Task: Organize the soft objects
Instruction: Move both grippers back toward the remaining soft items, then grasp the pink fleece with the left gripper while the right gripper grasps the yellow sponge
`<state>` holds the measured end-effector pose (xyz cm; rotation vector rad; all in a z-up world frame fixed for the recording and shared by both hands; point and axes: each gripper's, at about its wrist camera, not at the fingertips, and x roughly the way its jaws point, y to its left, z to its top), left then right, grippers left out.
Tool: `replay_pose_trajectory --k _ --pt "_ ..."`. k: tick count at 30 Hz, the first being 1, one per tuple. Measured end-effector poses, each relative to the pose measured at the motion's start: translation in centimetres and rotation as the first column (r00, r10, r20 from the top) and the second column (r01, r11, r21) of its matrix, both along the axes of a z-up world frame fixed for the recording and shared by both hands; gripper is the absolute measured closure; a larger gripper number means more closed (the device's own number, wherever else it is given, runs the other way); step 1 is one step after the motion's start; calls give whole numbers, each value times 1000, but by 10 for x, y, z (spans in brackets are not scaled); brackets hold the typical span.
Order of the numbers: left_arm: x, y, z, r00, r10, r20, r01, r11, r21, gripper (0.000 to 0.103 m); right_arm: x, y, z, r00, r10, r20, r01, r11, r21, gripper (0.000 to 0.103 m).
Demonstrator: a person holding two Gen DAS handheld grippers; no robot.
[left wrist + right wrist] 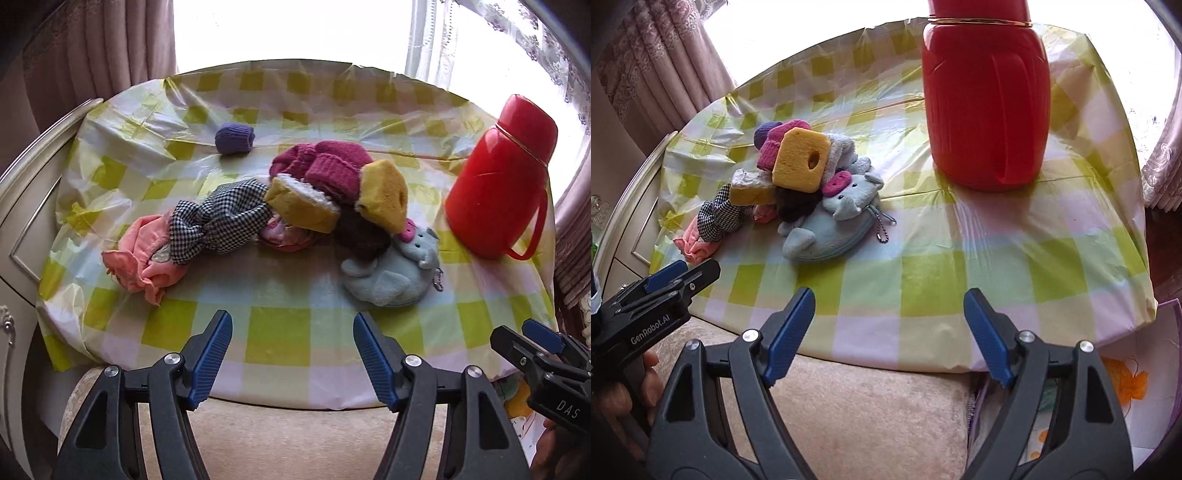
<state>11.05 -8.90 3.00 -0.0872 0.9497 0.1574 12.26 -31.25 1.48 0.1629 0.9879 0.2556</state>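
Both grippers I'm holding hover wide open and empty at the near edge of the surface point(295, 332): left gripper point(292, 356), right gripper point(889, 336). Well left of the red flask point(986, 99) sits the soft pile: yellow sponge point(801, 160), pink knit point(325, 166), checked cloth point(218, 218), blue plush point(827, 229). Something dark underneath the sponge I cannot identify. The flask's top is cut off in my right view.

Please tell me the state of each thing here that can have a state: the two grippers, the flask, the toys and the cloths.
Left gripper: open, empty, above the table's near edge.
Right gripper: open, empty.
Red flask: upright, cap on.
Blue plush elephant: lying at the pile's edge.
Yellow sponge: tilted, atop the pile.
Checked cloth: crumpled.
Purple knit roll: apart from the pile.
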Motion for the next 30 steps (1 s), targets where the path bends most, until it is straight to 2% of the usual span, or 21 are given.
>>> replay_pose_trajectory --k 6,12,15,18,24,30 --pt "5 95 -8 987 160 14 -159 986 -52 34 28 42 -4 999 40 -4 -40 999 0 18" --pt "17 152 -14 974 225 22 -221 969 -108 34 63 64 2 1000 -1 27 -1 999 51 17" --pt "27 165 -21 975 220 15 -216 966 -145 34 82 76 2 999 -12 33 10 997 76 17" --pt "38 173 -27 975 221 5 -218 964 -151 34 96 83 2 999 -19 41 16 997 79 17" --pt "59 188 -45 970 238 -38 -241 954 -179 33 112 88 -1 999 -23 41 19 996 84 17" --pt "70 195 -64 973 214 -86 -229 944 -237 34 126 93 -10 1000 -1 24 -1 996 85 17"
